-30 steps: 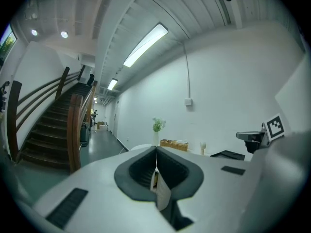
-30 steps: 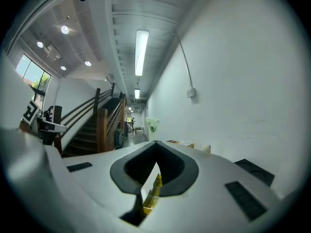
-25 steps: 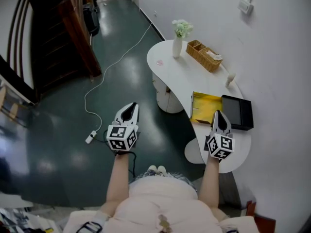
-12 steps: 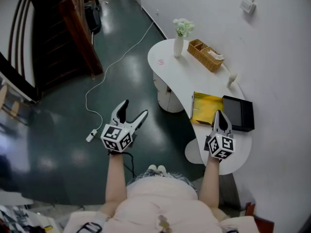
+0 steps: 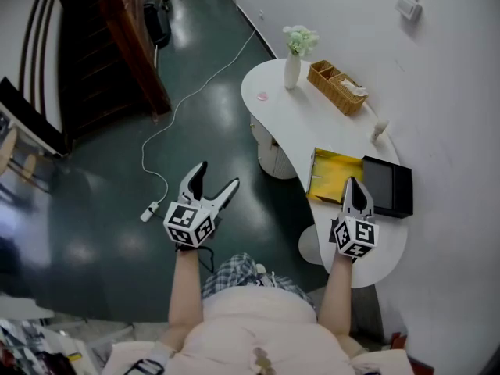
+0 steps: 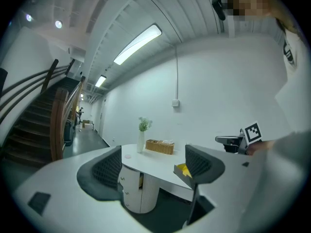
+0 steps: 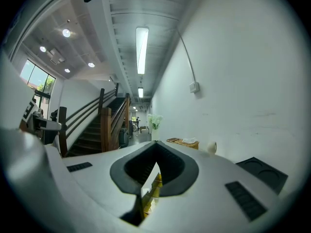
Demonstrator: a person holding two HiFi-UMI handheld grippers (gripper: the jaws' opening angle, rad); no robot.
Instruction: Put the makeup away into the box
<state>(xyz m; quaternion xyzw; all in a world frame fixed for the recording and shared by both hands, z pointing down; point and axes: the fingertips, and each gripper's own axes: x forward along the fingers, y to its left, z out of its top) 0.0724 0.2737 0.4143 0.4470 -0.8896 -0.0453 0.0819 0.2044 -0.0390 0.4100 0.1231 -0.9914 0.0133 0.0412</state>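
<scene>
Box (image 5: 334,175), yellow, open, lies on the desk (image 5: 289,119) beside a black case (image 5: 387,186); vase (image 5: 293,69) and basket (image 5: 337,88) stand beyond. Left gripper (image 5: 216,180) has just been opening, empty; right gripper (image 5: 355,184) is clenched, empty.

Tiny pink object (image 5: 262,97), unidentifiable

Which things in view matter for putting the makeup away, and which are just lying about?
Job: yellow box, black case, probably the small white bottle.
Lying about: vase of flowers, wicker basket, power strip on the floor.
</scene>
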